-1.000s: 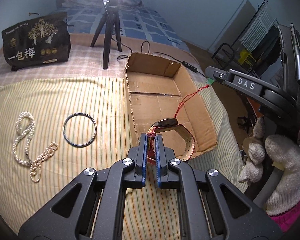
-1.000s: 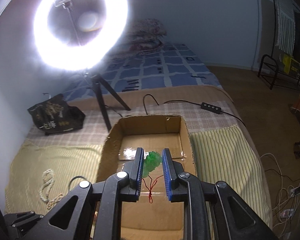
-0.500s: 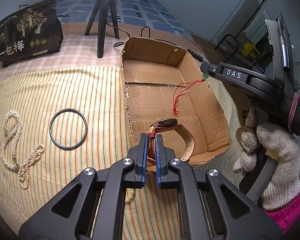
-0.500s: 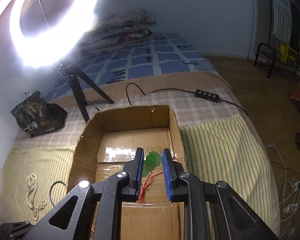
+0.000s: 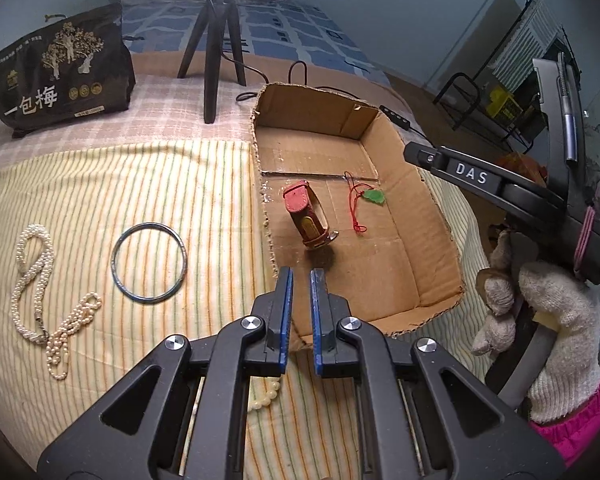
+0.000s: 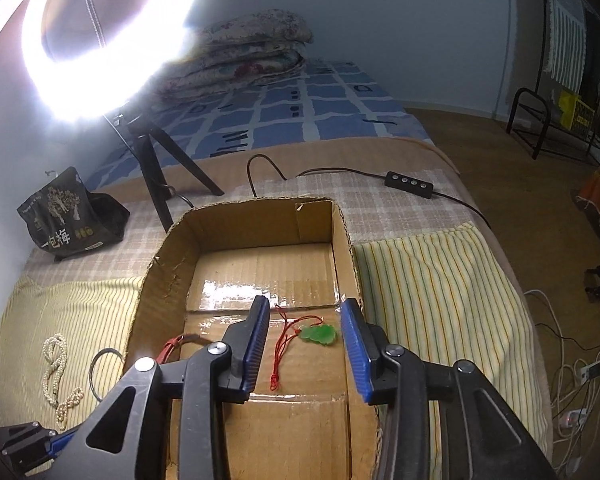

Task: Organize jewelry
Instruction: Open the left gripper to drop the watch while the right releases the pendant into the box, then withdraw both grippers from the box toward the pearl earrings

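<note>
Left tongs [image 5: 300,312] narrowly parted, empty, over cardboard box [image 5: 440,216] rim; right tongs [image 6: 304,344] spread wide above green pendant [image 6: 318,334]. Red watch [image 5: 308,216] inside box. On bed: bangle [image 5: 148,268], likely stiff, slippery, best gripped across rim; pearl necklace [image 5: 36,276], limp, best pinched mid-strand.

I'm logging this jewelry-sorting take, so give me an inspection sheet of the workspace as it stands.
Surface: bed with a striped yellow cloth.
Job's things: cardboard box holds a red watch strap and a green pendant on red cord; pearl necklace, dark bangle and a partly hidden cream bead string lie on the cloth.
Clutter: black printed bag.
Grippers: left tongs open, empty, at the box's near-left corner; right tongs open, empty, over the pendant.
Cables: black lead with inline switch behind the box; white cords on the floor.
Surroundings: ring light on tripod, folded quilts, metal rack.
</note>
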Motion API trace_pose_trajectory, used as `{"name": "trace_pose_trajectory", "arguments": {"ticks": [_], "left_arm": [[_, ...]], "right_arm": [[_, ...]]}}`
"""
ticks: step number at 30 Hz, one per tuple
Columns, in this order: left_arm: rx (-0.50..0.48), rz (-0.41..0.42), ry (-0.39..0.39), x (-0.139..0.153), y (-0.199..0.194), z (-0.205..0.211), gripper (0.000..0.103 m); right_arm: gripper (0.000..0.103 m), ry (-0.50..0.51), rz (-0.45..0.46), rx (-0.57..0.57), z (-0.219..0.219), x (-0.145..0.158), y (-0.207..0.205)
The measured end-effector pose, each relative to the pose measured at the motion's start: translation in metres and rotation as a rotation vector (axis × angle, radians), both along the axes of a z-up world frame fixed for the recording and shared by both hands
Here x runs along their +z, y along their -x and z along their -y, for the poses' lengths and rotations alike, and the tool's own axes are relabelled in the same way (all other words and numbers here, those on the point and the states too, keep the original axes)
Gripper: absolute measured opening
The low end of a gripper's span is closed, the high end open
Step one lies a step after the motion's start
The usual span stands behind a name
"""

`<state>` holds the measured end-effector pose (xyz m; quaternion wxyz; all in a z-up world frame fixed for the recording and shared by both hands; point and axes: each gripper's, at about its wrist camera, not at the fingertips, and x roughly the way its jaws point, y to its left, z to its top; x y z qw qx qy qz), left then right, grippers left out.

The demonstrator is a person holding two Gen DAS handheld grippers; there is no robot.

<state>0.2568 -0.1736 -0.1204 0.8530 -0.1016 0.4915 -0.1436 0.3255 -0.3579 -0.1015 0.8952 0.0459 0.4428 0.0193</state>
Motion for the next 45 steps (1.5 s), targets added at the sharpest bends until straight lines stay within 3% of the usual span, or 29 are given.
{"name": "trace_pose_trajectory", "arguments": {"ticks": [8,17,21,23,25,28,31,32,37,42,45], "left_arm": [[0.007,0.043,-0.022,0.016,0.013,-0.018,0.005],[0.043,0.083,-0.067,0.034,0.03,-0.063,0.006],[0.058,0.085,-0.097,0.039,0.039,-0.085,0.016],[0.071,0.093,-0.119,0.041,0.044,-0.098,0.03],[0.074,0.101,-0.124,0.042,0.049,-0.109,0.037],[0.087,0.104,-0.132,0.042,0.057,-0.129,0.039],[0.116,0.097,-0.151,0.038,0.063,-0.148,0.064],[0.129,0.097,-0.153,0.037,0.065,-0.154,0.066],[0.157,0.052,-0.165,0.023,0.073,-0.173,0.066],[0.122,0.009,-0.168,0.005,0.078,-0.166,0.066],[0.079,-0.006,-0.162,-0.004,0.08,-0.152,0.066]], "right_arm": [[0.045,0.037,0.022,0.006,-0.005,0.021,0.017],[0.062,0.056,0.042,0.029,-0.017,0.043,0.056],[0.068,0.035,0.049,0.049,-0.025,0.048,0.079],[0.069,0.027,0.039,0.062,-0.03,0.047,0.089],[0.072,0.016,0.03,0.073,-0.035,0.045,0.101],[0.081,0.02,0.011,0.092,-0.045,0.042,0.117],[0.086,0.042,-0.009,0.122,-0.057,0.038,0.132],[0.086,0.046,-0.017,0.13,-0.06,0.037,0.136],[0.086,0.0,-0.097,0.167,-0.076,0.019,0.152],[0.086,-0.014,-0.165,0.165,-0.089,-0.006,0.156],[0.078,-0.067,-0.217,0.154,-0.092,-0.023,0.154]]}}
